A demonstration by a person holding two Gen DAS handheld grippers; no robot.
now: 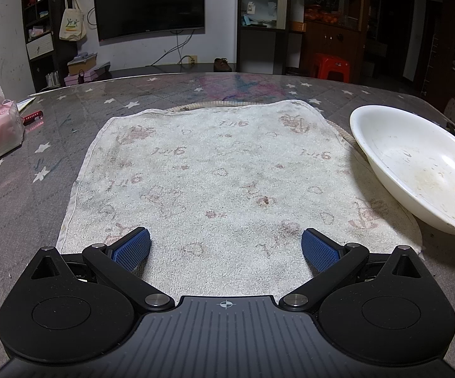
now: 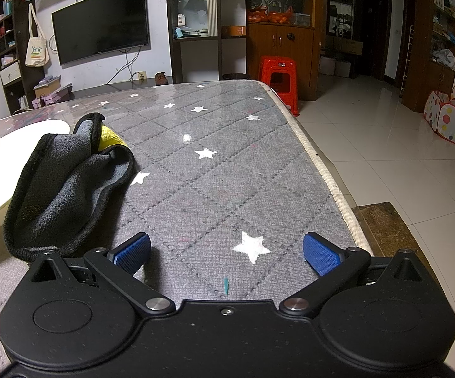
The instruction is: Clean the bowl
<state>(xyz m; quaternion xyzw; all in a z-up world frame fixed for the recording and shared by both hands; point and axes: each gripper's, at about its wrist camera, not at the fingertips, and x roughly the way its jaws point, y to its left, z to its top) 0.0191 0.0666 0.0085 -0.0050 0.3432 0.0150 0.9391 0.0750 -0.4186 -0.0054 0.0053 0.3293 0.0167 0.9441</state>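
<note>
Resting on towel (image 1: 208, 170), white bowl (image 1: 423, 163) streaked with residue, left tool (image 1: 226, 245) and right tool (image 2: 227, 249) spread wide, empty

The left black plastic two-finger gripper (image 1: 226, 245) has blue bumpy pads (image 1: 131, 249), shiny round silver bolts, a ridged middle and a white crosshair mark. The right black plastic two-finger gripper (image 2: 227, 252) looks alike, with one small screw.

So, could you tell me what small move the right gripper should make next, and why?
Probably swing the right gripper left and close on the grey cloth. Both grippers are open and empty, the cloth lies bunched beside the bowl, and the bowl shows smears and specks inside, so wiping needs the cloth in hand first.
</note>
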